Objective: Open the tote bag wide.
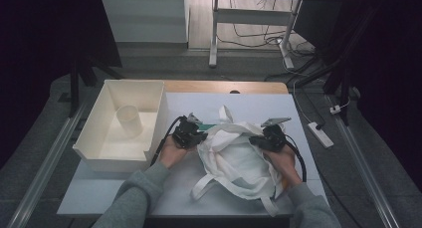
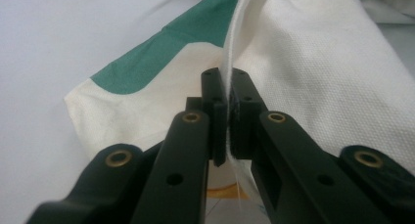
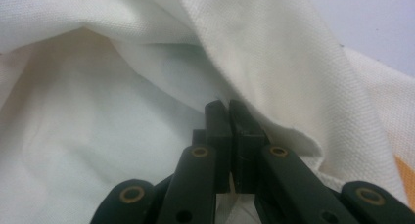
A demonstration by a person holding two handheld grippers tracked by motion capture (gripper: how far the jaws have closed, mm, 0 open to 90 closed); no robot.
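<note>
So there's a white canvas tote bag (image 1: 236, 156) crumpled up roughly in the middle of the white table (image 1: 99, 195), and both grippers have a pinch on it from opposite sides. The left gripper (image 1: 195, 135) sits at the bag's 9 o'clock edge, and in the left gripper view (image 2: 226, 111) you can see its 2 black jaws squeezed together with a thin fold of the cream fabric (image 2: 313, 62) running straight up between them, so it's clamped on the cloth. A green printed patch (image 2: 166, 57) on the bag shows off toward 11 o'clock from the jaw tips in that view. The right gripper (image 1: 261, 141) is over at the bag's 3 o'clock side, and its own view (image 3: 227, 121) has the jaws closed up tight at the edge of a thick fold of the bag (image 3: 274, 57), with fabric draped all around them; looks pinched on the cloth too. The bag's handles (image 1: 206, 185) flop out loose toward 6 o'clock, near the table's front edge, and another strap loop (image 1: 226, 113) pokes out at 12 o'clock. Over at 9 o'clock from the bag, just beside the left hand (image 1: 171, 153), there's a white open box (image 1: 89, 138) with a white cup (image 1: 129, 119) standing upright inside it.
</note>
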